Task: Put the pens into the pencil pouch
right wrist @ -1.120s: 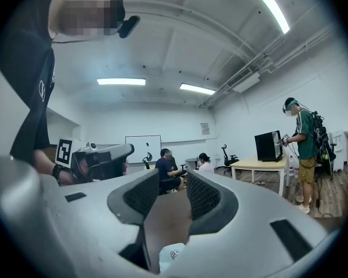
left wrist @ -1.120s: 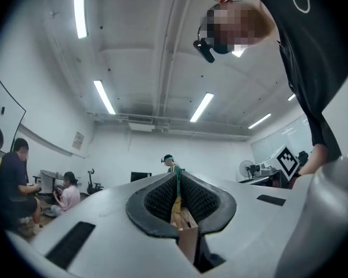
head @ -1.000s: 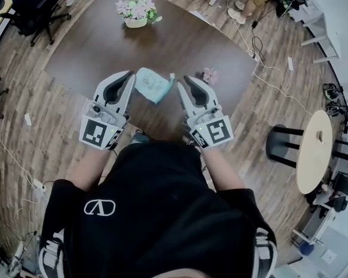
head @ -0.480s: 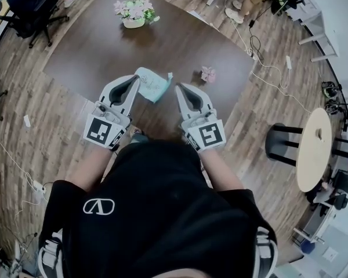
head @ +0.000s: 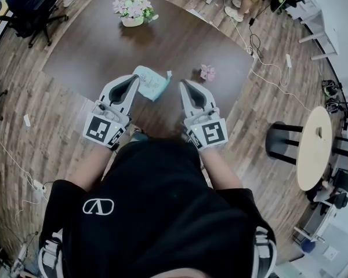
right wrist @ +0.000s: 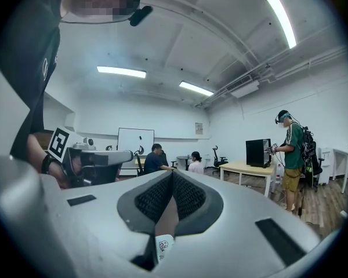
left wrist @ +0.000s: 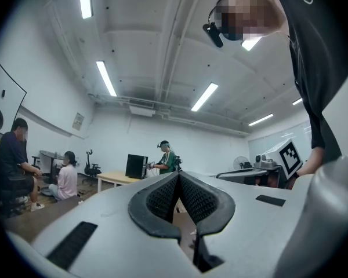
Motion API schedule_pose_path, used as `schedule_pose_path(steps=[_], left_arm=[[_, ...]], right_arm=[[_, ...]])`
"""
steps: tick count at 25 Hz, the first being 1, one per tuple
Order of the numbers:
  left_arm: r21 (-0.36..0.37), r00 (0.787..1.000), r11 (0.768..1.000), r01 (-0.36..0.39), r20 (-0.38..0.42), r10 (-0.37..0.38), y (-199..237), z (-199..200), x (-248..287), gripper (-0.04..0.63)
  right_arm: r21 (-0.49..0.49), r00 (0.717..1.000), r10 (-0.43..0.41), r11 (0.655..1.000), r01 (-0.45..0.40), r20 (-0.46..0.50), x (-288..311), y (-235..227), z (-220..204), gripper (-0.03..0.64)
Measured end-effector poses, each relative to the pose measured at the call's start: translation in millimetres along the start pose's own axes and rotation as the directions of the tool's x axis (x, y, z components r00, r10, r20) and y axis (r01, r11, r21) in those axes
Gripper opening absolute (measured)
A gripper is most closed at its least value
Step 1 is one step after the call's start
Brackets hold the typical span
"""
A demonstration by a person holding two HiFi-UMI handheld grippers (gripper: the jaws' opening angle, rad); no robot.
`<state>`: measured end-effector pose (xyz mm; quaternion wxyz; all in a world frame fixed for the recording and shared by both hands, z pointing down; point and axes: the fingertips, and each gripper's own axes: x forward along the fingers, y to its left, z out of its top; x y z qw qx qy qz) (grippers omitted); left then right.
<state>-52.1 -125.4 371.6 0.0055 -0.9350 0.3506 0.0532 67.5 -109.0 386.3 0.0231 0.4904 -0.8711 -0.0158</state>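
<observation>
Nearest the person, the left tool (head: 136, 79) and right tool (head: 183, 83) both point out level over the table (head: 104, 45), each with its jaws pressed together and nothing plainly pinched. Between their tips lies the pouch (head: 152, 83), mint-coloured. Its left corner is right at the left tool's tip, though contact cannot be told, and a small white tab (head: 169, 74) shows at its right edge. The pouch looks soft, light and floppy, likely to sag or slide. It is probably best taken by the edge beside its mouth, with one tool holding it open. No pens show plainly. Right of the pouch is a small pink thing (head: 207, 72), too small to tell what. A flower pot (head: 133, 11) stands farthest.
</observation>
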Motion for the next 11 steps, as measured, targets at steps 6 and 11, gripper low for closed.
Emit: schedule_pose_path(steps=[6, 11], left_arm=[[-0.015, 1.0, 1.0, 0.011, -0.006, -0.011, -3.5, -2.2, 0.6, 0.003], [-0.052, 1.0, 0.999, 0.017, -0.004, -0.017, -7.3, -6.6, 2.6, 0.003]], right_arm=[[0.01, 1.0, -0.009, 1.0, 0.009, 0.002, -2.4, -0.5, 0.1, -0.001], [0.01, 1.0, -0.018, 1.0, 0.018, -0.001, -6.5, -5.2, -2.7, -0.001]])
